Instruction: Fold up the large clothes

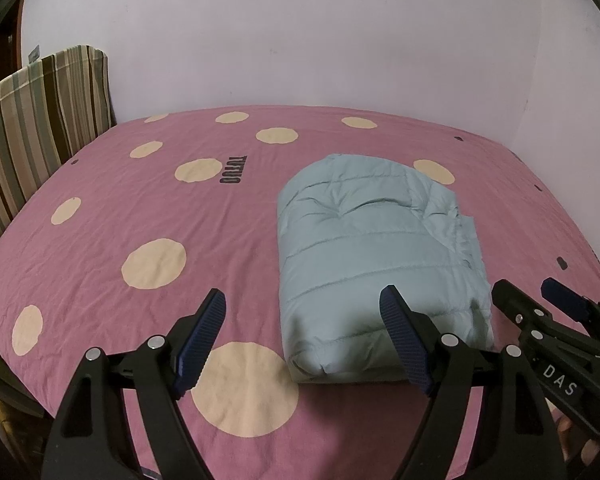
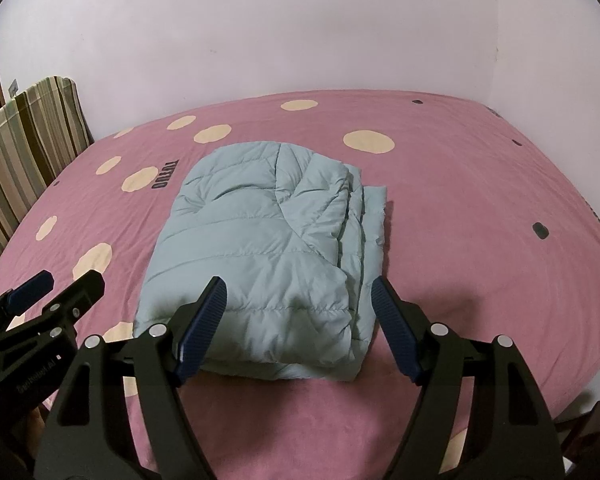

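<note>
A light blue puffy jacket [image 2: 268,248] lies folded into a thick bundle on a bed [image 2: 480,208]. The bed has a pink sheet [image 1: 112,216] with big cream dots and some dark letters printed on it. The jacket sits near the front edge of the bed, with the letters just past its far left corner. Its folded layers show along its right side. The left gripper [image 1: 304,336] hangs over the near edge of the bed, and its jaws stand wide open with nothing between them. Its right finger is in front of the jacket's near right corner, and its left finger is over the bare sheet beside a cream dot. The right gripper [image 2: 300,328] hangs just in front of the jacket's near end, and its jaws are wide open too, holding nothing. The two grippers are side by side, close together, and each one shows at the edge of the other's view. A striped cushion [image 1: 40,120] leans at the far left of the bed. A plain pale wall [image 2: 300,32] stands behind the bed.
</note>
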{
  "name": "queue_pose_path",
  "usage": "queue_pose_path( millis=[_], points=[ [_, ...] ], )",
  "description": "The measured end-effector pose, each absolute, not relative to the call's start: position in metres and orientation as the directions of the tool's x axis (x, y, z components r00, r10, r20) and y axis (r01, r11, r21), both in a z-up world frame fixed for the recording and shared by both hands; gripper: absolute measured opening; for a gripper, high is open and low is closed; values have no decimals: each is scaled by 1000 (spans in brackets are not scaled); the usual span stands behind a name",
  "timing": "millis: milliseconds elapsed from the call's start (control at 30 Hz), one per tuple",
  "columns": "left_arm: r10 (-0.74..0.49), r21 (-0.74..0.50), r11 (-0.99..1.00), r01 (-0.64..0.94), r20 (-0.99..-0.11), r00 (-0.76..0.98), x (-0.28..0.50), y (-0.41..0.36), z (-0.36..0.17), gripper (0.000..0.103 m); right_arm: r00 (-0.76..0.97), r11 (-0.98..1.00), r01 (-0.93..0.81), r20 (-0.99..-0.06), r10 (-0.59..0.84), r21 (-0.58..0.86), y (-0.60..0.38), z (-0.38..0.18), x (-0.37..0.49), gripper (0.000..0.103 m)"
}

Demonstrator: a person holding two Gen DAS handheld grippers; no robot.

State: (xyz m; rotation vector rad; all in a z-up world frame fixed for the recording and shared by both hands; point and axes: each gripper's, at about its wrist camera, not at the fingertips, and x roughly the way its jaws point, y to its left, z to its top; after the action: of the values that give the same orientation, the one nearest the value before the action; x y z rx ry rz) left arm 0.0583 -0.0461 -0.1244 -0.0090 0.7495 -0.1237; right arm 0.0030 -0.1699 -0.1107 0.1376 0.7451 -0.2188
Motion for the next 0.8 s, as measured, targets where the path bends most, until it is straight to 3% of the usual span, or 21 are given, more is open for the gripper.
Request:
queue_pose_path(
  millis=[800],
  points=[
    [-100,-25,994,110,-639,762,49,-45,-115,82,717,968,247,-680,-152,44,-166,-108,1,75]
  ],
)
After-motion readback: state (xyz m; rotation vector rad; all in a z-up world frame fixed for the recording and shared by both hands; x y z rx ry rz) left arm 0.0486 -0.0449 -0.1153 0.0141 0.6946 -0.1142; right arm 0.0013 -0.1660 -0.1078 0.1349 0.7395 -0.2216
